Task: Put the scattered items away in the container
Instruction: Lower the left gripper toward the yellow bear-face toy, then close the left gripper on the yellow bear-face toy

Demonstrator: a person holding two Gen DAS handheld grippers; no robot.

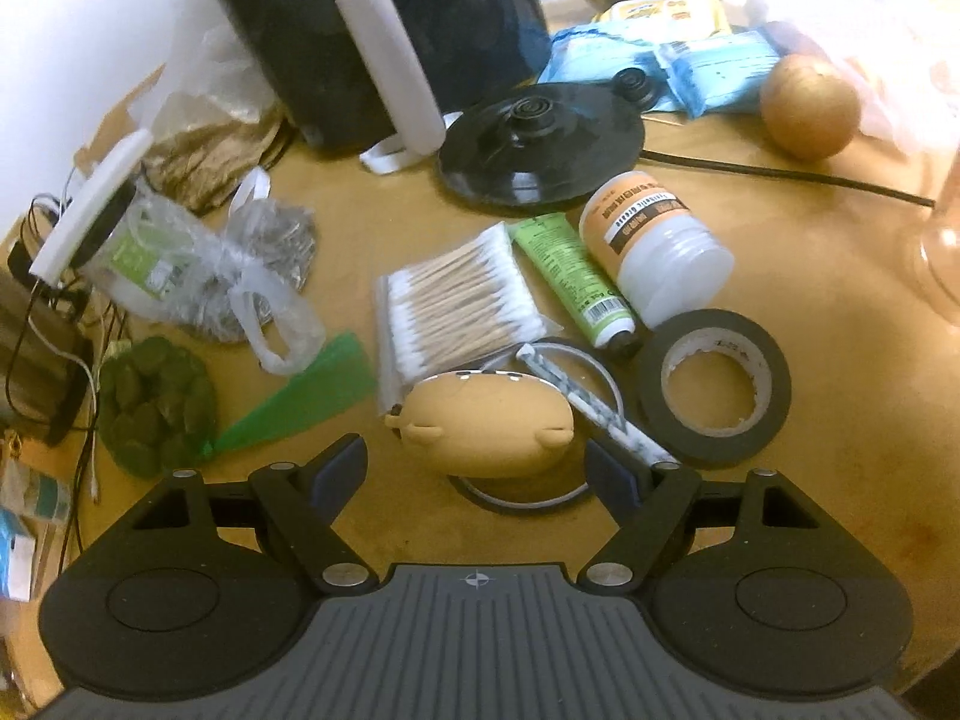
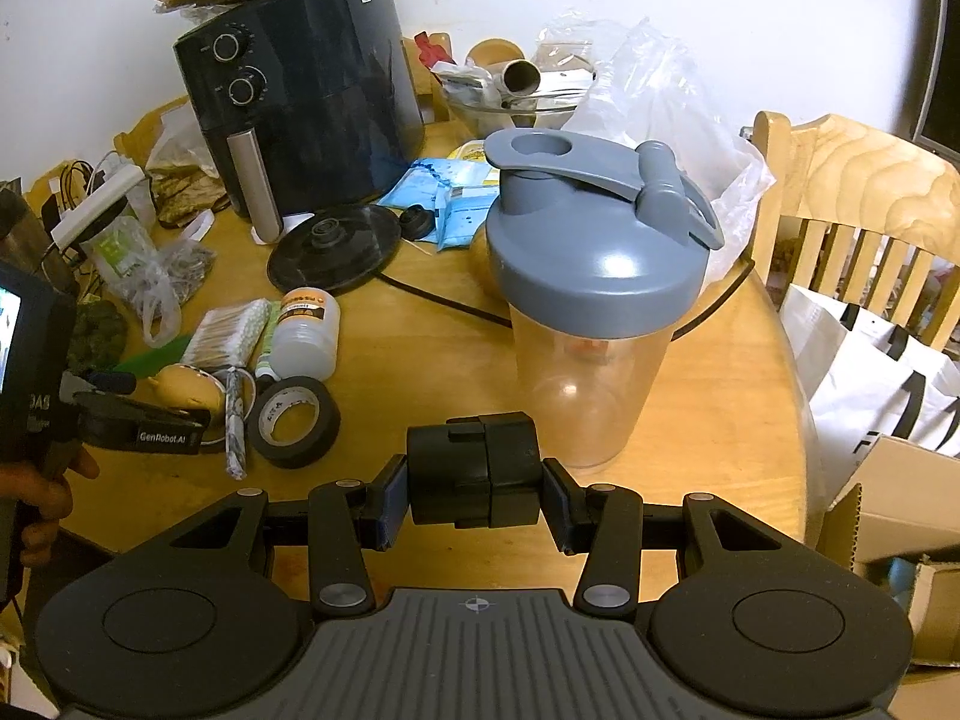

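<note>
My left gripper (image 1: 474,471) stands open around a tan, rounded soft toy (image 1: 486,426) that lies on a thin ring (image 1: 540,501); both pads sit just off its sides. Beside it lie a marbled stick (image 1: 600,408), a black tape roll (image 1: 714,387), a pack of cotton swabs (image 1: 456,300), a green tube (image 1: 570,276) and a white orange-labelled bottle (image 1: 654,246). My right gripper (image 2: 474,498) is shut on a black blocky plug-like piece (image 2: 474,477), held above the table in front of a clear shaker bottle (image 2: 594,372) with its grey lid (image 2: 594,264) on.
A black air fryer (image 2: 300,102) and a kettle base (image 2: 336,246) with its cord stand behind the items. An onion (image 1: 810,105), blue packets (image 1: 708,69) and plastic bags (image 1: 198,276) lie around. A wooden chair (image 2: 852,180), a white bag (image 2: 882,378) and a cardboard box (image 2: 900,498) are right of the table.
</note>
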